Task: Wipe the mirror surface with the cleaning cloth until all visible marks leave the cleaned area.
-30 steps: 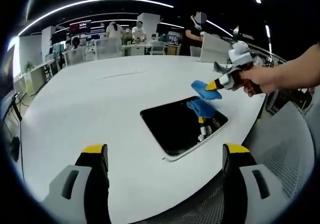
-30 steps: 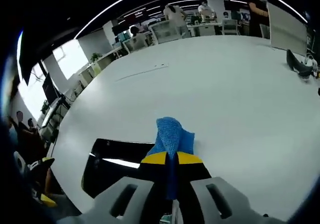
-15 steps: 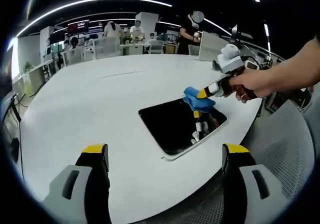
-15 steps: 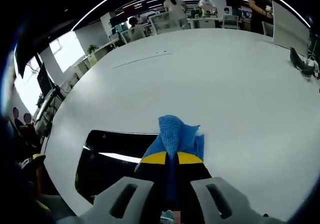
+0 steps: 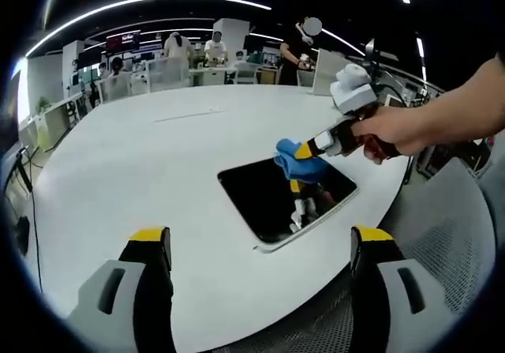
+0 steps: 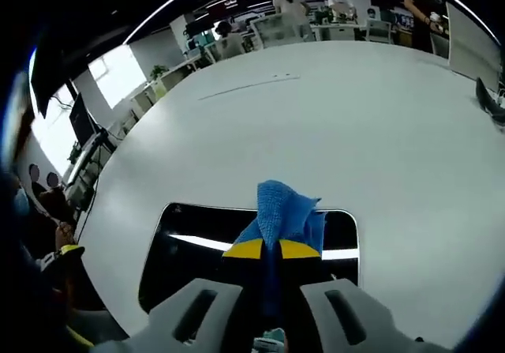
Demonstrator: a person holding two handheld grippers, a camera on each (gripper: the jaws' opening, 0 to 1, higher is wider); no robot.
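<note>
Left gripper view, lower left to lower right: left gripper (image 5: 260, 246) with its two yellow-tipped jaws standing wide apart, nothing between them, hanging over the near edge of a large white table (image 5: 142, 163). Centre of frame: a dark rectangular mirror (image 5: 260, 199) with rounded corners, lying flat on the table close to its near right edge. Over the mirror's upper part: a blue cleaning cloth (image 5: 298, 163), bunched, with its reflection and that of the jaws visible in the glass just below. Right of the cloth: right gripper (image 5: 309, 149), entering from the right, yellow tips pinched on the cloth, held by a person's hand (image 5: 394, 132) with a bare forearm running to the right edge. Upper part of frame: an office with desks, chairs and several people (image 5: 213, 49) far behind the table. Lower right: grey mesh of a chair (image 5: 450, 242).

Right gripper view, left edge: bright windows (image 6: 110, 69) at upper left, dim figures below them. Centre: the mirror (image 6: 197, 250) stretched across the lower middle, a bright strip of ceiling light reflected in it. Bottom centre: right gripper (image 6: 272, 250), jaws pressed together on the cleaning cloth (image 6: 282, 215), blue folds rising above the yellow tips and over the mirror's far edge. Right: bare white table (image 6: 410, 155), a dark object (image 6: 491, 100) at the far right edge, too cut off to identify.
</note>
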